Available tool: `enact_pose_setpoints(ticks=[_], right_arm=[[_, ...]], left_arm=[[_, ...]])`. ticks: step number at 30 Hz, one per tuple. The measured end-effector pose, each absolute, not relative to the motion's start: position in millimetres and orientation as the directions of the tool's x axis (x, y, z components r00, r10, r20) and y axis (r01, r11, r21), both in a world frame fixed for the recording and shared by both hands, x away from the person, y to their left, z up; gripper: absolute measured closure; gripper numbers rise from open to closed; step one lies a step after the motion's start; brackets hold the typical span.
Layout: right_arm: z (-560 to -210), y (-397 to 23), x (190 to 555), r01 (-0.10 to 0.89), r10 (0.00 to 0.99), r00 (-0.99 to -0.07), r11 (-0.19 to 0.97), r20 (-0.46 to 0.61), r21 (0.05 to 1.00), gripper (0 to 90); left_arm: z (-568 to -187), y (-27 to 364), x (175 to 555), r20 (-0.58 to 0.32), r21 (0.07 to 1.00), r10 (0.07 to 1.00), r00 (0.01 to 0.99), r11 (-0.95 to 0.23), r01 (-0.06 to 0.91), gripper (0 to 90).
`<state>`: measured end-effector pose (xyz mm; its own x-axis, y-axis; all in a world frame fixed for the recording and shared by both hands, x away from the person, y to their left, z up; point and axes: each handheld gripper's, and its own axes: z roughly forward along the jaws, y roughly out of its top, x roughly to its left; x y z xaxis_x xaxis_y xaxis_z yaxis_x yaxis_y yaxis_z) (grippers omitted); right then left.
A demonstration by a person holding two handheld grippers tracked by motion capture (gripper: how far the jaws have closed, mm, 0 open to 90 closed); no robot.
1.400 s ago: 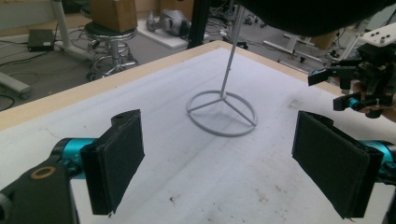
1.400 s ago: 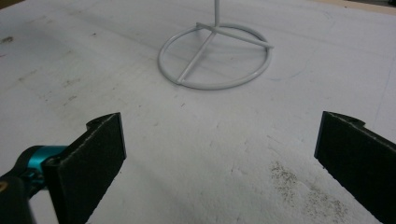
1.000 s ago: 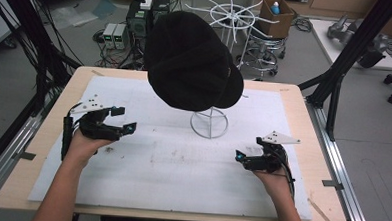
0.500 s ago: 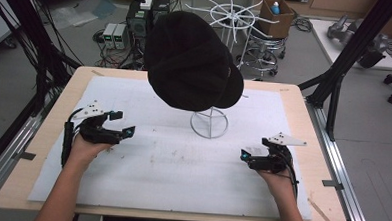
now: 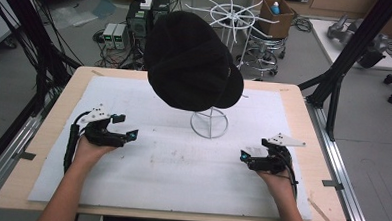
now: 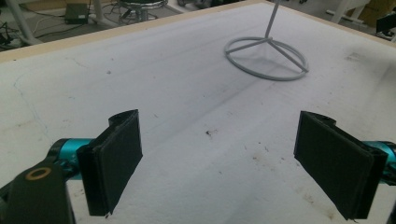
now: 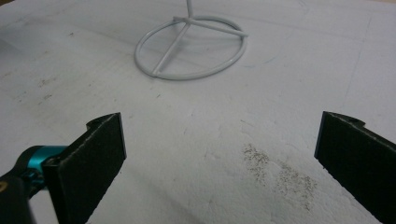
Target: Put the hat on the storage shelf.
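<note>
Wooden table carries a white mat. White wire stand sits on the mat, right of centre.

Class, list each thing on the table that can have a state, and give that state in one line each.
Black hat: on the stand, off the table.
Wire stand: upright, ring base flat on the white mat.
Left gripper: open, holds nothing.
Right gripper: open, holds nothing.
</note>
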<state>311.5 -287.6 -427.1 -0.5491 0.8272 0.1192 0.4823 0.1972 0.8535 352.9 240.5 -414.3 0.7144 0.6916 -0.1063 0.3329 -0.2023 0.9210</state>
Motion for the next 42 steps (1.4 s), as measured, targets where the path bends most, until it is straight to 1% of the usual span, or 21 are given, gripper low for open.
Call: enact_pose_setpoints(ticks=[4, 19, 42], right_arm=[[-427.2, -285.6, 311.7, 0.486, 0.83, -0.545, 0.196, 0.12, 0.852, 1.0], [-428.7, -284.4, 313.4, 0.494, 0.829, -0.543, 0.19, 0.131, 0.848, 1.0], [-431.0, -283.7, 315.8, 0.5, 0.828, -0.544, 0.192, 0.133, 0.844, 1.1]], left_arm=[[-413.2, 240.4, 351.8, -0.1, 0.924, 0.685, 0.722, -0.206, 0.323, 15.4], [-413.8, 241.6, 350.7, -0.118, 0.921, 0.688, 0.716, -0.194, 0.338, 15.5], [-415.3, 240.4, 351.8, -0.119, 0.915, 0.697, 0.707, -0.2, 0.35, 15.5]])
